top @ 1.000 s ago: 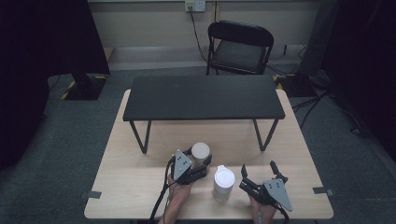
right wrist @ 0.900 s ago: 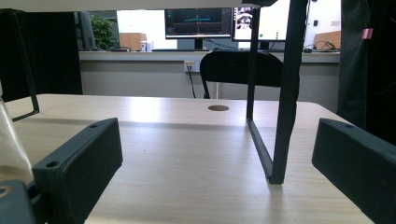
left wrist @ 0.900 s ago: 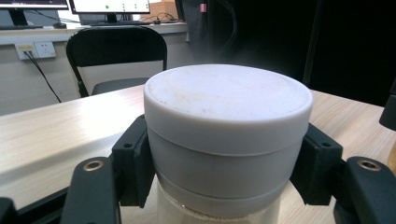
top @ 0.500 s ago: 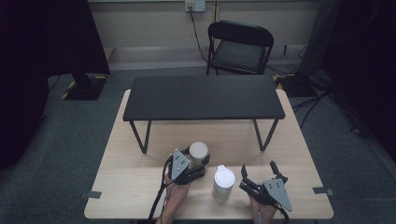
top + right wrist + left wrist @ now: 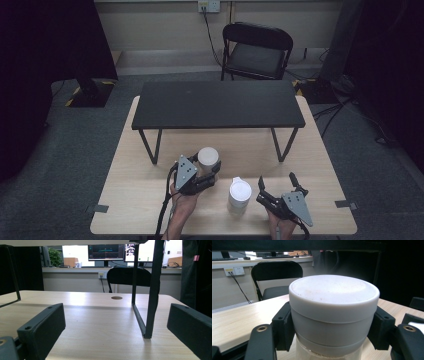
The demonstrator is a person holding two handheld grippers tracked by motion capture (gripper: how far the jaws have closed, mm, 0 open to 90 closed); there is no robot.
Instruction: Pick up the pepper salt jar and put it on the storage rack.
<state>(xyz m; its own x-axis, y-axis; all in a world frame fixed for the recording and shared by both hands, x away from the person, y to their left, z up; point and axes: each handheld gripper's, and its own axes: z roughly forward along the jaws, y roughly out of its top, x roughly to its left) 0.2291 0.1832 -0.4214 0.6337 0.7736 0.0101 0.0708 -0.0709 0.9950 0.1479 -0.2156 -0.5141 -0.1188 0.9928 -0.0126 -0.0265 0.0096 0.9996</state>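
A jar with a wide white lid [image 5: 334, 293] and a clear body sits between my left gripper's [image 5: 332, 333] black pads, which press on its sides just under the lid. In the high view, that jar [image 5: 208, 156] is held a little above the wooden table [image 5: 310, 150], in front of the black shelf. My left gripper [image 5: 209, 172] is shut on it. A second white-lidded jar [image 5: 239, 196] stands upright on the table between the two hands. My right gripper [image 5: 277, 182] rests near the front edge, to the right of it. It is open, and in the right gripper view its jaws [image 5: 116, 327] hold nothing.
A low black shelf [image 5: 217, 104] on thin metal legs spans the far half of the table. One leg [image 5: 150, 302] rises just ahead of my right gripper. A black folding chair [image 5: 256, 50] stands behind the table.
My left gripper has risen slightly with the white-lidded jar in it. The right gripper and the second jar have stayed put.
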